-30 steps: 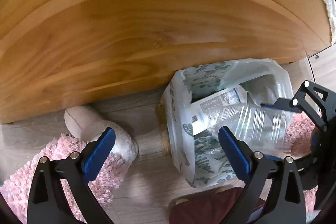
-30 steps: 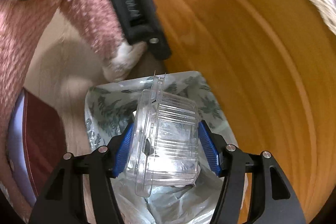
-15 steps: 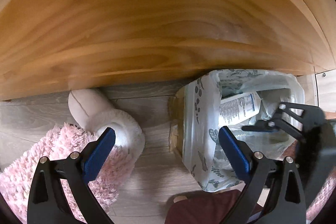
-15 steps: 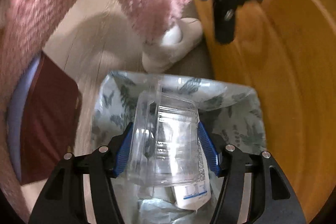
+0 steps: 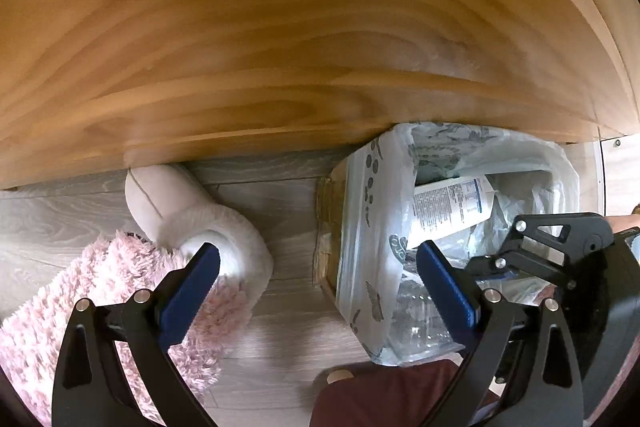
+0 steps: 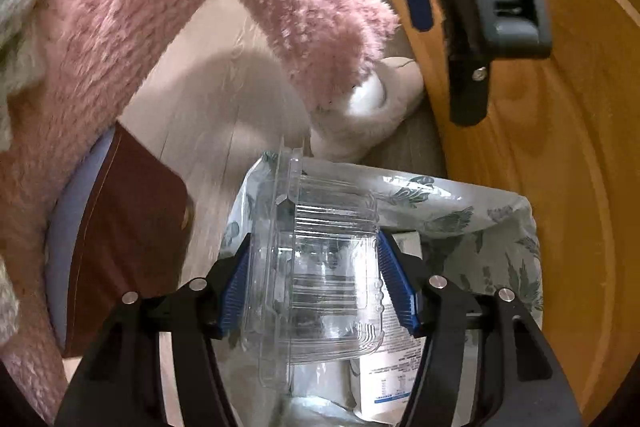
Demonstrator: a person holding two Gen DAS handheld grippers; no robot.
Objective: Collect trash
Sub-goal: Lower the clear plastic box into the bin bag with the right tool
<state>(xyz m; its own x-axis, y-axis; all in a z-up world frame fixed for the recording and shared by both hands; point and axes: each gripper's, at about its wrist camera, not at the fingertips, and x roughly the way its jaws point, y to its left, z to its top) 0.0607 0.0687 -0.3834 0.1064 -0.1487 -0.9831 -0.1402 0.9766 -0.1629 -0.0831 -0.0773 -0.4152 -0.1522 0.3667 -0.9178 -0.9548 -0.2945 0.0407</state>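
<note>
My right gripper (image 6: 316,279) is shut on a clear plastic clamshell container (image 6: 320,259), its blue pads pressed on both sides. It holds the container tilted over the mouth of a bin lined with a leaf-patterned bag (image 6: 460,223). A white labelled carton (image 5: 448,207) lies inside the bag. In the left wrist view the bin's bag (image 5: 372,227) sits at the right, with the right gripper's black body (image 5: 560,251) reaching into it. My left gripper (image 5: 320,291) hangs open over the floor to the left of the bin, holding nothing.
A wooden panel (image 5: 280,47) stands directly behind the bin. A white fluffy slipper (image 5: 200,223) and a pink shaggy rug (image 5: 100,291) lie on the grey floor at the left. A dark red item (image 5: 380,395) lies in front of the bin. A pink fuzzy sleeve (image 6: 312,7) hangs above.
My right gripper has tipped and sunk lower over the bin with the container in it. The left gripper drifted a little, then held still, open throughout.
</note>
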